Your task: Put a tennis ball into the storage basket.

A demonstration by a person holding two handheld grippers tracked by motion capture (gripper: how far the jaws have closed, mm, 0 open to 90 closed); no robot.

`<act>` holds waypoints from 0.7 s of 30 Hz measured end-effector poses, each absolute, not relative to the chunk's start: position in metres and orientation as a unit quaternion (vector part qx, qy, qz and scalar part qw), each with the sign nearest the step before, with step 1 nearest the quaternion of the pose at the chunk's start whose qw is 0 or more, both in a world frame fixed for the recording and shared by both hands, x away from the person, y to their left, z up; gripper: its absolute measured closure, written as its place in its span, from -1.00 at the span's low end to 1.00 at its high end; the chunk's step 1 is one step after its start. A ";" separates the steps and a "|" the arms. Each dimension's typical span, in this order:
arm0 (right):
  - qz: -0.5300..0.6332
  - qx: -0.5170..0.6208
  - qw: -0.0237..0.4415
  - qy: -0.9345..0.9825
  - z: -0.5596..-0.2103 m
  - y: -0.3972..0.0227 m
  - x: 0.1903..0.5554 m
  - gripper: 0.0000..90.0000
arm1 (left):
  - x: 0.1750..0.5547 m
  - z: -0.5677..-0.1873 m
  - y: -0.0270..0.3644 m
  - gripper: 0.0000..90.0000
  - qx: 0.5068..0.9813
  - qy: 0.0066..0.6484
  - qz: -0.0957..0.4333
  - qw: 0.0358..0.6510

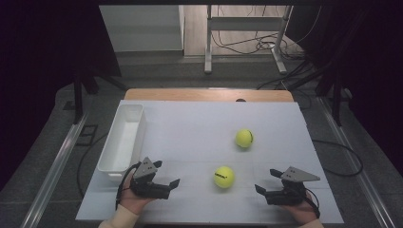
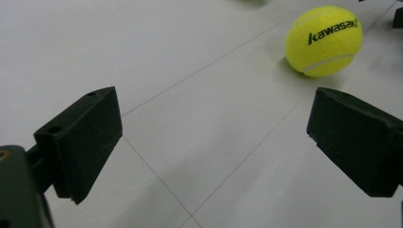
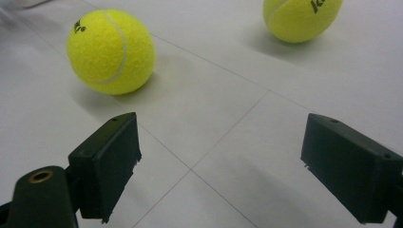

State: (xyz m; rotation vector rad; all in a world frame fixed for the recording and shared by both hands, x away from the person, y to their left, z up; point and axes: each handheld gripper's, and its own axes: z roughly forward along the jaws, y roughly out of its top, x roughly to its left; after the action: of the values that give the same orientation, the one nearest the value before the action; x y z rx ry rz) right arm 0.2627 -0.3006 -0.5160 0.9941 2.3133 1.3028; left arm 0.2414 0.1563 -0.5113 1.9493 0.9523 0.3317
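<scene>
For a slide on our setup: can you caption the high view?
Two open grippers, left gripper and right gripper, flank the nearer tennis ball beside a white bin.

A long white rectangular plastic bin (image 1: 124,136) sits at nine o'clock on the white board (image 1: 199,118) covering the wooden table (image 1: 209,94). Grey metal stand legs (image 1: 244,42) rise at twelve o'clock.

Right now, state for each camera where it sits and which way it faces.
High view: fixed above the person's side, facing forward and down on the table; shows both hands, left gripper, right gripper.
Left gripper view: rides the left gripper, between open jaws, towards the near ball.
Right gripper view: rides the right gripper, open jaws, facing the near ball and far ball.
All share the near ball.
</scene>
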 end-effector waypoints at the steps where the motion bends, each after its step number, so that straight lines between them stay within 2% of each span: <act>1: 0.454 0.346 0.153 0.806 -0.516 -0.301 0.263 -0.71 | 0.241 -0.511 0.156 -0.88 0.790 0.386 0.135 0.456; 21: 0.450 0.344 0.158 0.809 -0.516 -0.300 0.262 -0.70 | 0.249 -0.491 0.144 -0.88 0.796 0.372 0.121 0.461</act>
State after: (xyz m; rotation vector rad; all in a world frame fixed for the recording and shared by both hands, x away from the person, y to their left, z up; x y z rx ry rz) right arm 0.2623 -0.2997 -0.5161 0.9853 2.3135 1.2879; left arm 0.2489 0.1439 -0.4906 1.9594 0.9156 0.2986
